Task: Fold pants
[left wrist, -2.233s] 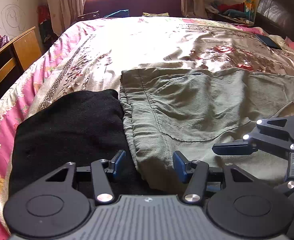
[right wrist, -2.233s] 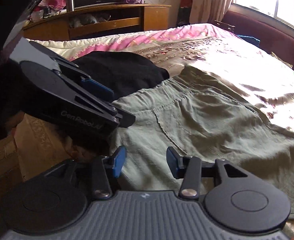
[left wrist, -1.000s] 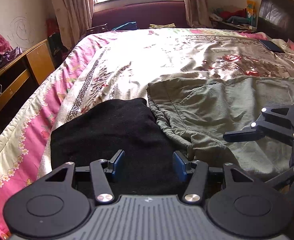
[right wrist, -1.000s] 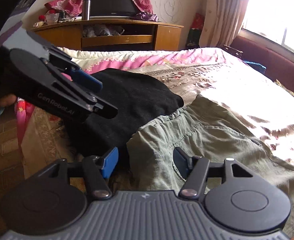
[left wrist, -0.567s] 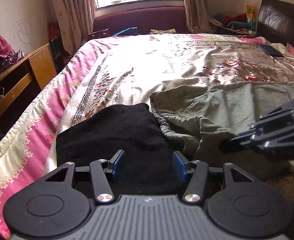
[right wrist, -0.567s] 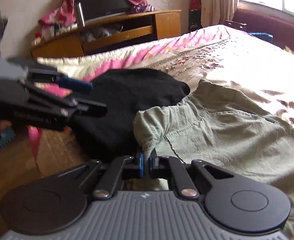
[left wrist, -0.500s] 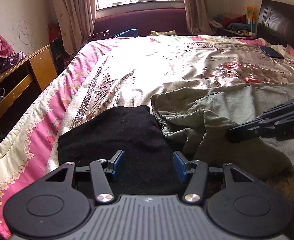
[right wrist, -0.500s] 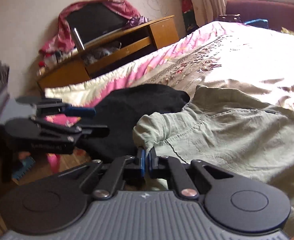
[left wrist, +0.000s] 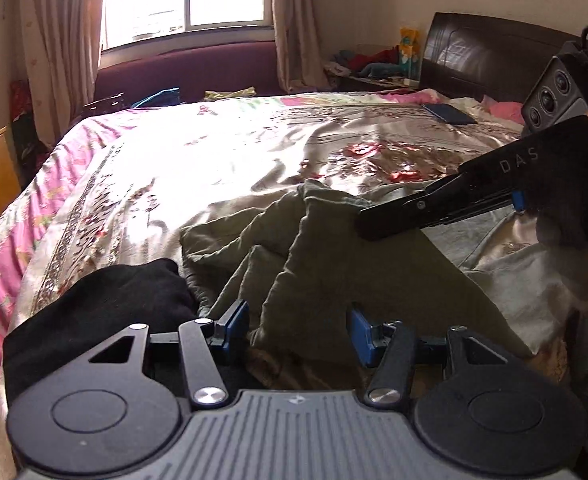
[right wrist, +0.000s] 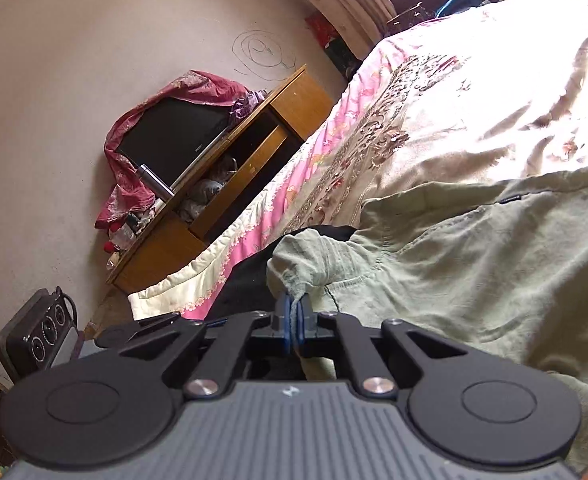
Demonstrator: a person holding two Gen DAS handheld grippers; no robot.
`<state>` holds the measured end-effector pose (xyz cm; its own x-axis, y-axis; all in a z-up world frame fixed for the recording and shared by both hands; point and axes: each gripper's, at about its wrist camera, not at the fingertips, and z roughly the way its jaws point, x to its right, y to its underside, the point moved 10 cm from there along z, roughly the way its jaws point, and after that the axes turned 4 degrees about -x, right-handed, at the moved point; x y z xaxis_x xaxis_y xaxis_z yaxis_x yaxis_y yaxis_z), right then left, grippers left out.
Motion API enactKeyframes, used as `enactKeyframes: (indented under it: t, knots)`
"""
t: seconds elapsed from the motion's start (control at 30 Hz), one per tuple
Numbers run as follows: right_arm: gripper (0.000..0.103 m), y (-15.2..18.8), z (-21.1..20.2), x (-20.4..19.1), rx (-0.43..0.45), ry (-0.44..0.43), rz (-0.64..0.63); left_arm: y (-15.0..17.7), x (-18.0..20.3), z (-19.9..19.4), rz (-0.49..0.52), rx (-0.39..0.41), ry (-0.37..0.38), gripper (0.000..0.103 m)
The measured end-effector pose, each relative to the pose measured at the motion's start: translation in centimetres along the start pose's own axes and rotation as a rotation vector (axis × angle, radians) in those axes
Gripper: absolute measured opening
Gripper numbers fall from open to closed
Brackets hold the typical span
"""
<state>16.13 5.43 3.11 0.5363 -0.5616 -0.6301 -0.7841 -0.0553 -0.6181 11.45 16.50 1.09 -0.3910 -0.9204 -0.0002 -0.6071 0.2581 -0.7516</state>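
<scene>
Right wrist view: the right gripper (right wrist: 293,320) pinches a bunched corner of the olive-green cotton pants (right wrist: 474,264), lifted above the floral satin bedspread (left wrist: 214,152); the left gripper (left wrist: 298,332), spread wide, hovers near the black folded garment (left wrist: 106,304).

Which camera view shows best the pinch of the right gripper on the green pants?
The right wrist view: the right gripper has its jaws shut on a bunched corner of the green pants. The left wrist view shows that gripper only from the side, with the cloth hanging from it.
</scene>
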Motion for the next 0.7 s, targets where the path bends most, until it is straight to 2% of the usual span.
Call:
enactKeyframes:
  t: [0.1,0.3,0.43,0.5,0.53,0.63,0.7]
  knots:
    - [0.005,-0.2,-0.6,-0.6,0.006,-0.012,-0.018,-0.6,1.4,1.5,0.081,-0.017,0.034,0.069]
    - [0.005,-0.3,-1.5,-0.8,0.012,-0.016,-0.044,-0.6,0.2,2.5,0.098,-0.042,0.023,0.069]
    - [0.005,-0.6,-1.6,-1.2,0.014,-0.016,-0.063,-0.9,0.9,2.7,0.175,-0.038,0.062,0.069]
    - [0.005,-0.6,-1.5,-1.2,0.006,0.004,-0.082,-0.5,1.2,3.3,0.196,-0.09,0.117,0.069]
    - [0.006,-0.4,-1.4,-1.1,-0.002,0.02,-0.09,0.3,1.4,3.7,0.189,-0.146,0.152,0.069]
    - [0.01,0.5,-1.5,-0.6,-0.022,0.066,-0.105,3.0,2.0,3.7,0.148,-0.246,0.23,0.067]
    - [0.01,1.5,-1.8,0.1,-0.041,0.11,-0.122,5.3,2.2,3.3,0.117,-0.289,0.241,0.065]
